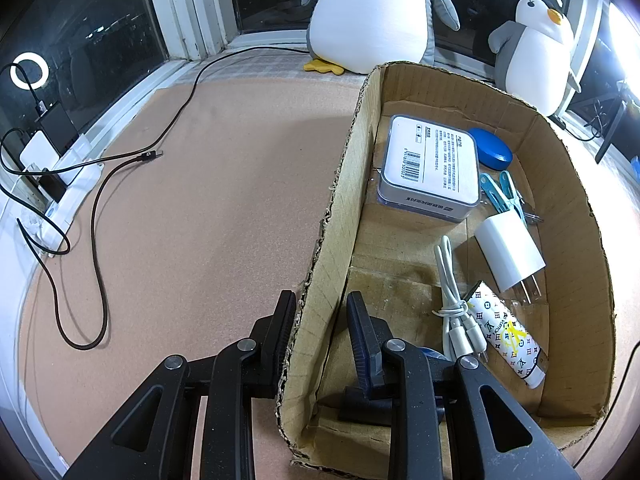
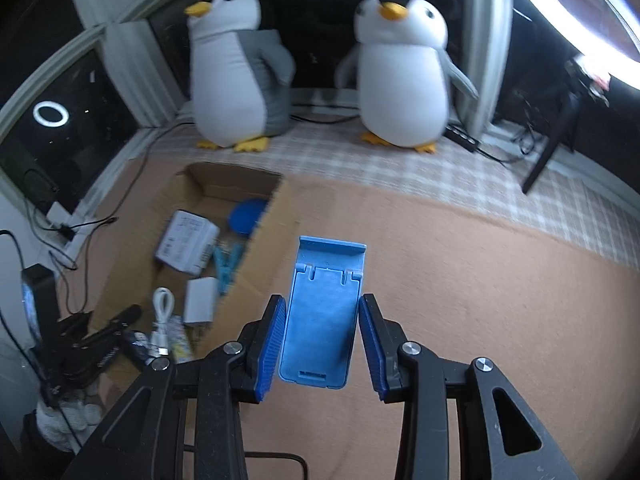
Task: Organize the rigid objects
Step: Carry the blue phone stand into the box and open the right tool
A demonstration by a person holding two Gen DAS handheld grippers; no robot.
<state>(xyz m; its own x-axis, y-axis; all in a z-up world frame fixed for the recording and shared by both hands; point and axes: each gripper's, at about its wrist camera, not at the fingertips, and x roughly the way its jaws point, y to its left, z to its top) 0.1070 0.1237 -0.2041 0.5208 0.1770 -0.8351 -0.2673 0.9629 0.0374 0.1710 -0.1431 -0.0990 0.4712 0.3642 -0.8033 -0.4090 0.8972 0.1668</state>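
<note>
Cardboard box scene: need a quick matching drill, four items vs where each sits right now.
Items:
1. blue phone stand
2. white charger plug
3. left wall of the cardboard box
4. black USB cable

Places:
A. loose on the mat, outside the box
B. between the right gripper's fingers
C. inside the box, beside the patterned tube
D. between the left gripper's fingers

Pairs: 1-B, 2-C, 3-D, 4-A

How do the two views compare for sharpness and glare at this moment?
Left wrist view: sharp, print on the white box readable, ring light reflected in the dark window at the left. Right wrist view: soft and smeared, the plush penguins blurred, the ring light blown out at top right; both show strong fisheye curving.
</note>
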